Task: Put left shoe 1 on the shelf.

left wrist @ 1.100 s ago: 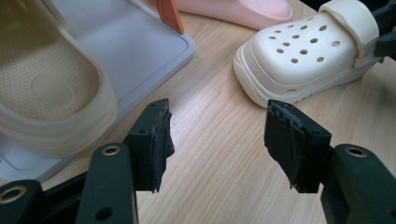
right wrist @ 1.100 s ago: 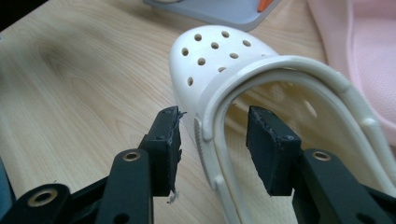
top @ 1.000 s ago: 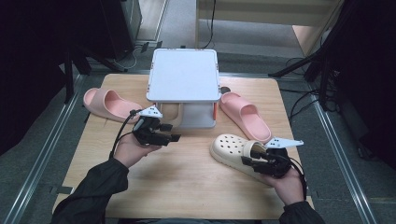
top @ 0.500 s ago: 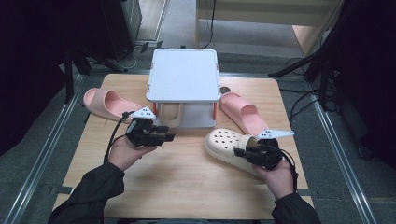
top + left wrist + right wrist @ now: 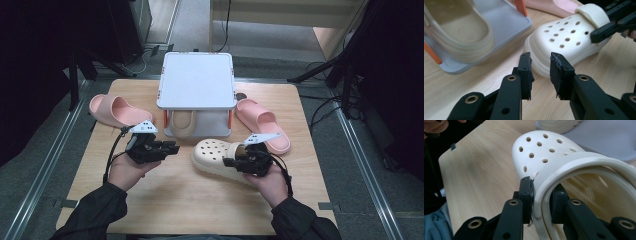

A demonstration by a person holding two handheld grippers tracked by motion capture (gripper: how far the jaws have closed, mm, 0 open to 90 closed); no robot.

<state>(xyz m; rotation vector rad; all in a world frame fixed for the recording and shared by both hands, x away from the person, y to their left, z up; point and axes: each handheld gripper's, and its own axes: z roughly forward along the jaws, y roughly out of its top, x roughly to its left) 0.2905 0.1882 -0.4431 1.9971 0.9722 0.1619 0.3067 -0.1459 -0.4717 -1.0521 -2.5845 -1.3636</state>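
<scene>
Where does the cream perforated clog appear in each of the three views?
High view: cream clog lies lower centre on the table, its heel in the right claw.
Left gripper view: clog upper right, just beyond the empty left claw.
Right gripper view: clog centre right, rim clamped in the claw.
Shared landmark: grey rack.

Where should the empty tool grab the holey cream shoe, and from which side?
Best bet: the cream clog's thick toe edge, from the front, where the left tool already points with nothing between its jaws. That rim looks firm and sticks out toward it. The right tool already clamps the heel rim, so the toe end is free.
</scene>
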